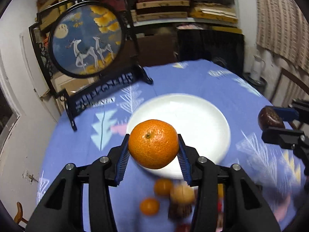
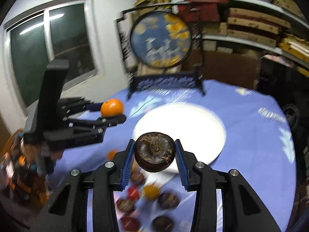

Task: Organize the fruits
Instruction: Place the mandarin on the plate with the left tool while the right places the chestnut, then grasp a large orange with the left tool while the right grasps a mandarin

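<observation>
My left gripper is shut on an orange mandarin and holds it in the air over the near rim of a white plate. My right gripper is shut on a dark brown round fruit, also above the plate's near edge. The right gripper with its brown fruit shows at the right of the left wrist view. The left gripper with the mandarin shows at the left of the right wrist view. The plate holds nothing.
Several loose oranges, brown fruits and a red one lie blurred on the blue tablecloth below the grippers. A round deer-painted screen on a black stand stands at the table's far left edge.
</observation>
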A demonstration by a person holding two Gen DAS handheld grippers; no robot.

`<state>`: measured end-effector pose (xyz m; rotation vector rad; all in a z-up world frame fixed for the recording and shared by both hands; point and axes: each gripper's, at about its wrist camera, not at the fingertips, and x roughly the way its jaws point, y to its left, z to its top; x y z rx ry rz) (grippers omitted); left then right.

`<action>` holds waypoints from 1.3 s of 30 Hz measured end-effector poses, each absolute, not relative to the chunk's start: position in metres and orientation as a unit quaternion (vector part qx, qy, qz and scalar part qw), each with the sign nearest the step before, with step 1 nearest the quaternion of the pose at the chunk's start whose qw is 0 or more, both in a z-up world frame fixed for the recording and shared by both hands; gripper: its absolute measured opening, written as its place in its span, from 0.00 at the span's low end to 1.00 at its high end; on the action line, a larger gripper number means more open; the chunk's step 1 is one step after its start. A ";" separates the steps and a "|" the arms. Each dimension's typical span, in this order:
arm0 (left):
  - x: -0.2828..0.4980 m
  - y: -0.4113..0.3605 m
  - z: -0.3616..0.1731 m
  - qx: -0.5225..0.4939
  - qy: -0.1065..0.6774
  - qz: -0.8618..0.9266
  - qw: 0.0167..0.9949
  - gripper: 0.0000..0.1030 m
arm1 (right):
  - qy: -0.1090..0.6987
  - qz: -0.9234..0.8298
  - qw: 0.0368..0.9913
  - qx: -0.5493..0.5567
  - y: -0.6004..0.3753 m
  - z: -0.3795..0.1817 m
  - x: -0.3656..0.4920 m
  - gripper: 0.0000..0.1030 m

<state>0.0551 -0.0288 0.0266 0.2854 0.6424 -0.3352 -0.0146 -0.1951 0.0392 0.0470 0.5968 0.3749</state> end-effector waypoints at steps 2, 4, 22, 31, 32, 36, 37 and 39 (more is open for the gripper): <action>0.074 -0.038 0.021 0.136 0.324 -0.150 0.924 0.44 | 0.295 0.175 0.939 0.036 -0.201 0.034 0.006 0.40; 0.095 -0.047 0.010 0.137 0.344 -0.139 0.918 0.44 | 0.310 0.169 0.934 0.048 -0.203 0.024 0.032 0.40; 0.153 -0.067 -0.047 0.171 0.389 -0.108 0.899 0.64 | 0.379 0.138 0.914 0.048 -0.196 -0.039 0.128 0.52; 0.140 -0.062 -0.038 0.173 0.378 -0.102 0.904 0.75 | 0.357 0.135 0.923 0.058 -0.207 -0.019 0.100 0.65; 0.136 -0.061 -0.037 0.172 0.378 -0.102 0.904 0.75 | 0.357 0.136 0.923 0.058 -0.208 -0.017 0.093 0.66; 0.108 -0.050 -0.029 0.174 0.369 -0.106 0.907 0.79 | 0.356 0.148 0.921 0.051 -0.211 -0.010 0.053 0.69; 0.094 -0.045 -0.027 0.175 0.364 -0.110 0.908 0.82 | 0.357 0.155 0.920 0.043 -0.211 -0.009 0.034 0.70; 0.075 -0.038 -0.024 0.179 0.357 -0.117 0.909 0.84 | 0.361 0.164 0.918 0.026 -0.209 -0.011 0.004 0.75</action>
